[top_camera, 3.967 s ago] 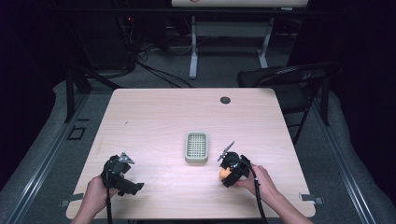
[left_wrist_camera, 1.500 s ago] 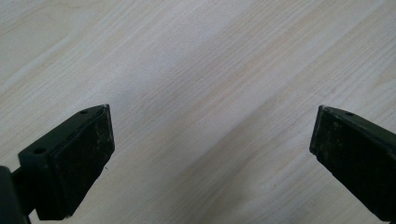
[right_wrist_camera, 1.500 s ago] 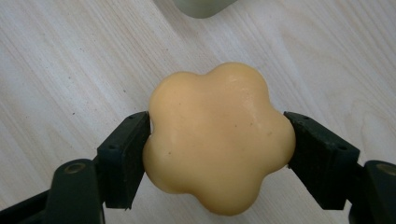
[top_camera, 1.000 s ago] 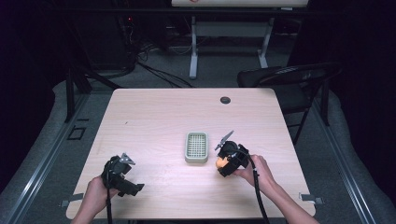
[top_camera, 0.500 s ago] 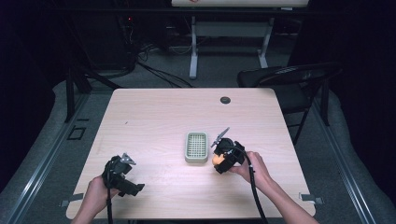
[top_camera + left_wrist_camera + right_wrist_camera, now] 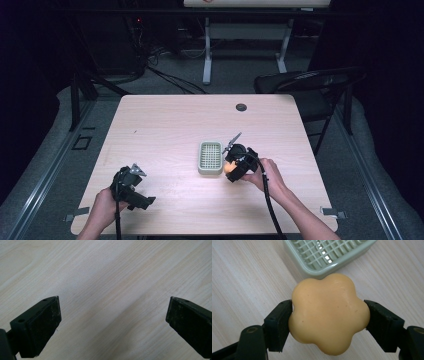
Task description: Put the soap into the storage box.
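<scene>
We see the right gripper (image 6: 328,317) pinching a flower-shaped orange soap (image 6: 329,315) beside the green soap dish (image 6: 329,255); the left gripper (image 6: 113,315) is spread wide.

Table (image 6: 165,130) is lit evenly from above, while the room around it goes nearly black. Both gripper views are sharp up close, with soft shadows and small glare spots on the green tray (image 6: 317,267).

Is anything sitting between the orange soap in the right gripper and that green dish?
Nothing visible. The flower-shaped soap, clamped in the right gripper, sits just short of the green slotted dish; only bare table lies between, and the dish grid looks empty.
</scene>
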A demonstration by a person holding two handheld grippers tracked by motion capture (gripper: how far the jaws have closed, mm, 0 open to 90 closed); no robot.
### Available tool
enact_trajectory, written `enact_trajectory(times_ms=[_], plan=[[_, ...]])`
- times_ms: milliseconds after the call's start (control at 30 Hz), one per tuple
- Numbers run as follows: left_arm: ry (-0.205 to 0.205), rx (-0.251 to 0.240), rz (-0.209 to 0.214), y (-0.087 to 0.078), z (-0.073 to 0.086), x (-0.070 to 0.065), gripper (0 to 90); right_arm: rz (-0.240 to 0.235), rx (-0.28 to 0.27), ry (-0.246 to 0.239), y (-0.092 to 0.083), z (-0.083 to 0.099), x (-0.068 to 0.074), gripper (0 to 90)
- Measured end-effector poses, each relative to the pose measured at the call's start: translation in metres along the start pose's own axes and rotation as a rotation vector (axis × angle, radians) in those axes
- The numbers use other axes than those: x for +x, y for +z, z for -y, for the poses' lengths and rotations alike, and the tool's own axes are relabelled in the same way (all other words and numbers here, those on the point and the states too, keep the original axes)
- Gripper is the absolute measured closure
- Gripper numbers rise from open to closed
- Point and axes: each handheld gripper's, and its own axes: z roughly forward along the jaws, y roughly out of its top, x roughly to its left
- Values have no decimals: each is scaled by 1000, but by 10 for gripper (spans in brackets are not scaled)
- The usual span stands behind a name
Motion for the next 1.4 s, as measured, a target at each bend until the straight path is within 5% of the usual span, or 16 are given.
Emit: enact_trajectory(times_ms=[1400], plan=[[4, -2, 4, 0, 0, 0, 1, -7, -36, -6, 18, -60, -7, 255]])
